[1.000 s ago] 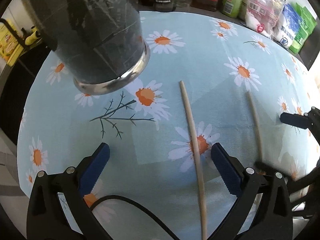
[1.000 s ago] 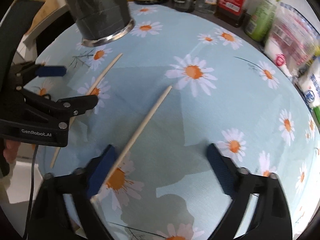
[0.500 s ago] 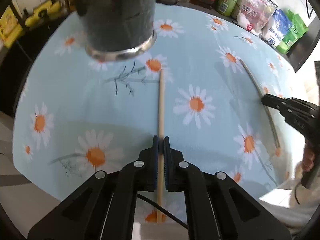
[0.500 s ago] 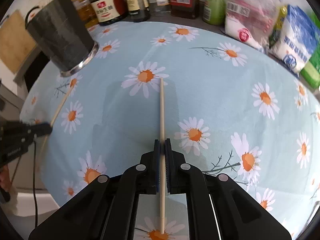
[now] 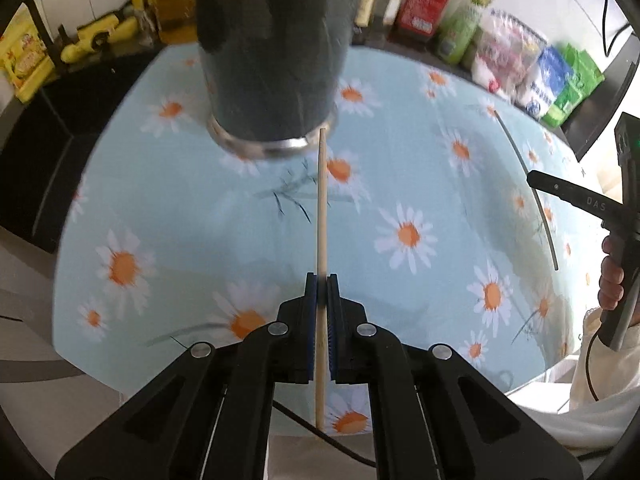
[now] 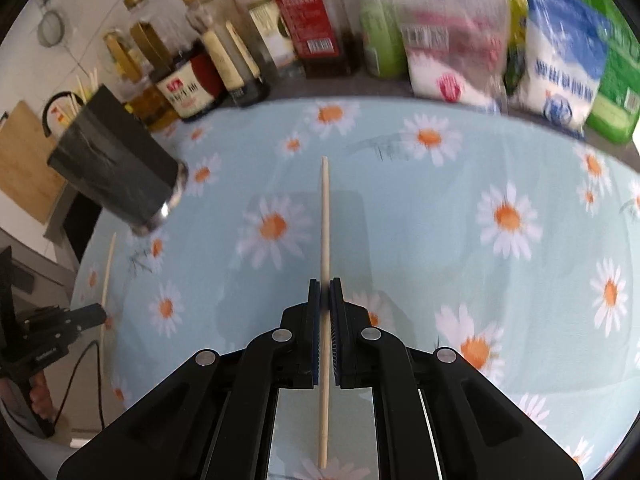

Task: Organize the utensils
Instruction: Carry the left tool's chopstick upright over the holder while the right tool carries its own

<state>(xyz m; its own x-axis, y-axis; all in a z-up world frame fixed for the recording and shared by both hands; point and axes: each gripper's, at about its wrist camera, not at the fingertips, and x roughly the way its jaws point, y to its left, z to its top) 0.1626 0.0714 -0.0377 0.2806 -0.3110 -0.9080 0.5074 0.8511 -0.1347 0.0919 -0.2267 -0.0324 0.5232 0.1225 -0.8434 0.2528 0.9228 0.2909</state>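
Observation:
Two pale wooden chopsticks are held above the daisy tablecloth [image 5: 420, 152]. My left gripper [image 5: 321, 280] is shut on one chopstick [image 5: 321, 208], whose far tip reaches the steel base rim of the dark cylindrical holder [image 5: 272, 60]. My right gripper [image 6: 325, 284] is shut on the other chopstick [image 6: 325, 216], which points at the back of the table. The holder [image 6: 116, 172] stands to that gripper's far left. Each wrist view also catches the other gripper at its edge: the right gripper [image 5: 534, 179] with its chopstick [image 5: 514, 140], and the left gripper [image 6: 101, 313] with its chopstick [image 6: 109, 264].
Sauce bottles [image 6: 188, 84], a red carton [image 6: 308, 20] and white and green packets [image 6: 560, 76] line the back of the table. A wooden board [image 6: 24, 168] leans at the far left. The cloth's near edge [image 5: 280, 428] drops off below my left gripper, where a black cable [image 5: 320, 436] trails.
Both grippers went from open to shut, each on its chopstick, and lifted the sticks off the cloth. The left one has moved closer to the holder. The right one has rolled so its stick points straight ahead.

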